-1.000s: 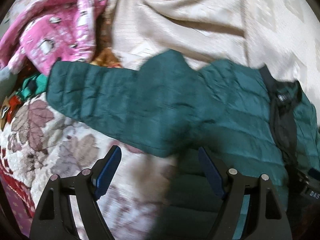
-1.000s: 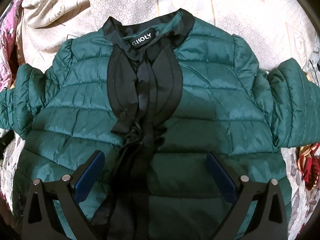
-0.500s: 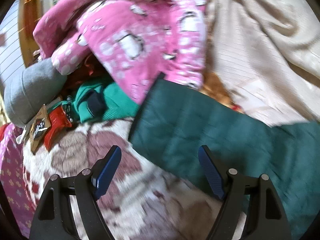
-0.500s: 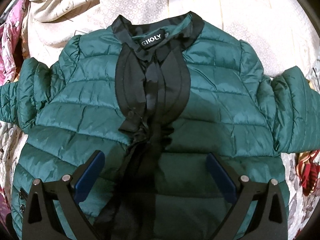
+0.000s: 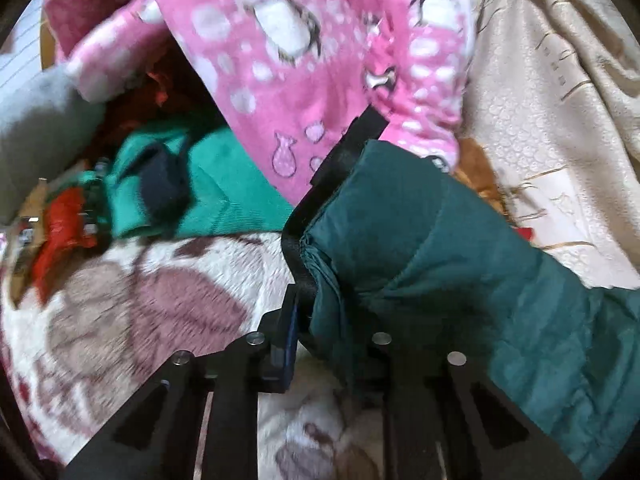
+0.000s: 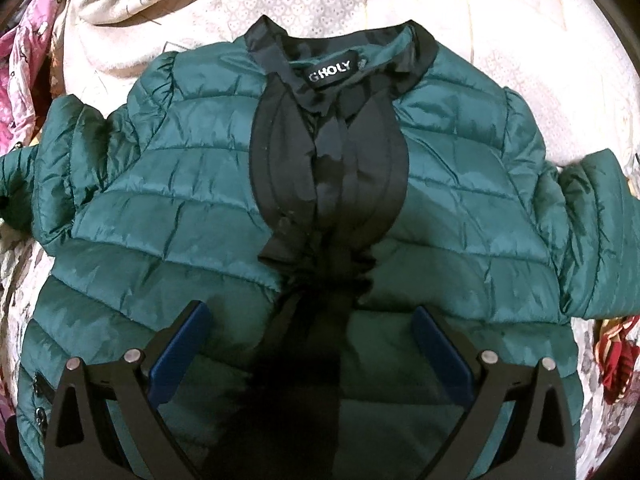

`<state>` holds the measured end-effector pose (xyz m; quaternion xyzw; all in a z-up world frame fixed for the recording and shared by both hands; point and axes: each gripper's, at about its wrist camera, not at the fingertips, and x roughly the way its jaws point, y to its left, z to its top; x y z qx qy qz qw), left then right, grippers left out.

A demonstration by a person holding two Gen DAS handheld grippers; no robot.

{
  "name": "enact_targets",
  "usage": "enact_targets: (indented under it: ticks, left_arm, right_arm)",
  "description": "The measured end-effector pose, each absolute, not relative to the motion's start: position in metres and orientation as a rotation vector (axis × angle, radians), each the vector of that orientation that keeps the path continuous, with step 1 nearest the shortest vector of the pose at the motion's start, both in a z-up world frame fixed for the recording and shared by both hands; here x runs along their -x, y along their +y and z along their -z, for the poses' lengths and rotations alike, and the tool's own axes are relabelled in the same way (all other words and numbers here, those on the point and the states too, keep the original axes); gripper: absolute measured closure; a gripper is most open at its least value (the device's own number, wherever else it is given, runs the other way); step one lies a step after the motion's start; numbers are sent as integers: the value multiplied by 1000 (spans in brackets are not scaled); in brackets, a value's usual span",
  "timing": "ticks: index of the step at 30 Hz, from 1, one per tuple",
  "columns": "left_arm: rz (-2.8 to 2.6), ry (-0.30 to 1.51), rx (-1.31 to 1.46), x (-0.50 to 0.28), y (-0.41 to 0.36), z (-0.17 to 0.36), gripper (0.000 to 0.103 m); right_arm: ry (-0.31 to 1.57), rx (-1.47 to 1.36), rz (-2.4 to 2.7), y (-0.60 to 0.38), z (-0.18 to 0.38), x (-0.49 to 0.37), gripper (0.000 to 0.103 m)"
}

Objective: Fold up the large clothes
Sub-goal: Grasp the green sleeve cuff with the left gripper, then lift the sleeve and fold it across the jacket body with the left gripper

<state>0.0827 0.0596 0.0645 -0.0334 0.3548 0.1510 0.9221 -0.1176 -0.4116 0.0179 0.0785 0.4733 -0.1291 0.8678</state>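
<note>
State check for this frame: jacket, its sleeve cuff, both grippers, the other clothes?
Green jacket: spread flat, front up, closed.
Sleeve cuff: pinched, bunched.
Left gripper: jaws shut on cuff.
Right gripper: jaws open, above jacket.
Pink fleece: crumpled, unfolded.

Jacket [image 6: 208,216] dark green, quilted, black trim; fleece [image 5: 288,52] pink, white spots; blanket [image 5: 132,312] cream, mauve leaves

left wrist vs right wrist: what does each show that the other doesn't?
Left wrist only: the left gripper shut on the jacket's sleeve cuff, and the green sweater in the pile behind.

Right wrist only: the jacket's front, with black collar and label; the right gripper open above it, holding nothing.

Both: the green jacket, the pink pyjamas and the cream bedcover.
</note>
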Motion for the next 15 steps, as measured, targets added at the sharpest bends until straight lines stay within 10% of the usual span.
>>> enact_targets:
  ticks: [15]
  left_arm:
    - [-4, 715, 34, 26, -46, -136, 103]
  right_arm:
    - [946, -165, 308, -423, -45, 150, 0]
